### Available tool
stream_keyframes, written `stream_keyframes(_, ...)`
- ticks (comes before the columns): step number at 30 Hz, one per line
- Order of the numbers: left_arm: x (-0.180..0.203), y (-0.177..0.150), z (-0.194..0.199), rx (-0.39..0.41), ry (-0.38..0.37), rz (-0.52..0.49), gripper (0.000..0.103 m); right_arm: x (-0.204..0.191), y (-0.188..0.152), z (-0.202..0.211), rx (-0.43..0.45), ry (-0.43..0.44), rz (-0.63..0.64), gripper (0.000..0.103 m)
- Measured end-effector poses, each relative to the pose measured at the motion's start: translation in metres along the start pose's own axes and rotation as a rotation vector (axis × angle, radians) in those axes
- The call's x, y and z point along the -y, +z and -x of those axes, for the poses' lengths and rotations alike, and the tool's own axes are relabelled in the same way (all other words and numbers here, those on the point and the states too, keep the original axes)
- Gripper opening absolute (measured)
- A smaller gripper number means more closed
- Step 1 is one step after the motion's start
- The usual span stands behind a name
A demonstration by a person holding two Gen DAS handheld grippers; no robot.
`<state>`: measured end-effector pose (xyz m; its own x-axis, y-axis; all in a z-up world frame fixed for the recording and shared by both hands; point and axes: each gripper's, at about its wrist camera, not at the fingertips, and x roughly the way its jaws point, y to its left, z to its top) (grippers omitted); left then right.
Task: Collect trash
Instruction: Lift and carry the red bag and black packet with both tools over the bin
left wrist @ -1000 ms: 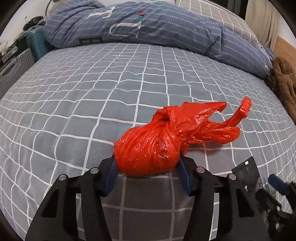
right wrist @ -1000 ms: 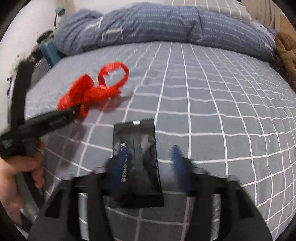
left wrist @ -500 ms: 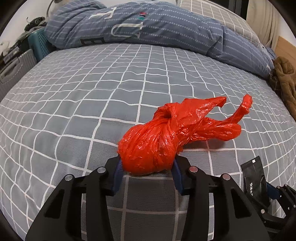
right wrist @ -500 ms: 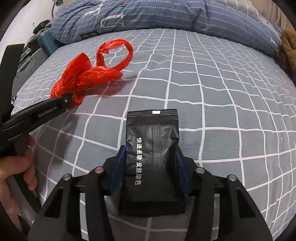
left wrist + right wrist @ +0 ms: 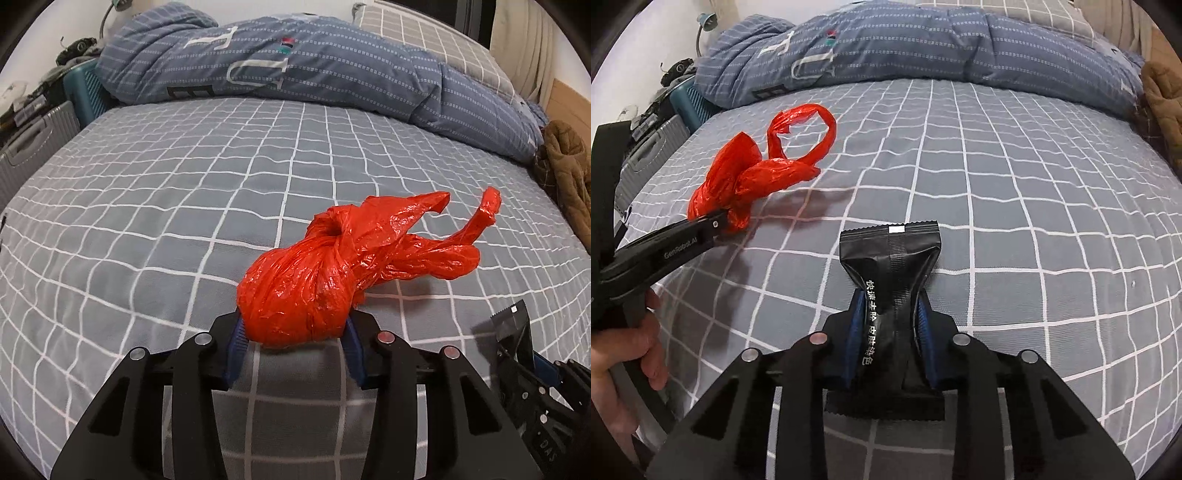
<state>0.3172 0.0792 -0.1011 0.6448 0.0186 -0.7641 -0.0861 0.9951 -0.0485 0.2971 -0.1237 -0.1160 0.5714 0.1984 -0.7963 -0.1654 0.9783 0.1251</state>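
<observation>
A knotted red plastic bag (image 5: pixel 306 291) lies on the grey checked bed. My left gripper (image 5: pixel 295 332) is shut on its rounded end; the loose handles trail right. The bag also shows in the right wrist view (image 5: pixel 738 184), with the left gripper (image 5: pixel 716 223) clamped on it. My right gripper (image 5: pixel 892 325) is shut on a black sachet (image 5: pixel 890 266) with white lettering, pinching its middle so it bows. The sachet also shows at the lower right of the left wrist view (image 5: pixel 513 325).
A rolled blue striped duvet (image 5: pixel 295 70) lies along the far side of the bed (image 5: pixel 147 184). A brown garment (image 5: pixel 569 162) sits at the right edge. A grey suitcase (image 5: pixel 33 147) and a teal crate (image 5: pixel 85 92) stand beyond the left edge.
Both grippers have closed in: the left jaws squeezed onto the red bag, the right jaws pinched the black sachet, which now bows at its middle.
</observation>
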Motion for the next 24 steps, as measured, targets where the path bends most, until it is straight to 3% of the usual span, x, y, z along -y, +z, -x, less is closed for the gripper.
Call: stream_keyframes(24,-0.005,-0.032,0.134,0.023,-0.015,0.031,0.043,-0.018,-0.02,0.121,0.077,0.008,0.01,0.026)
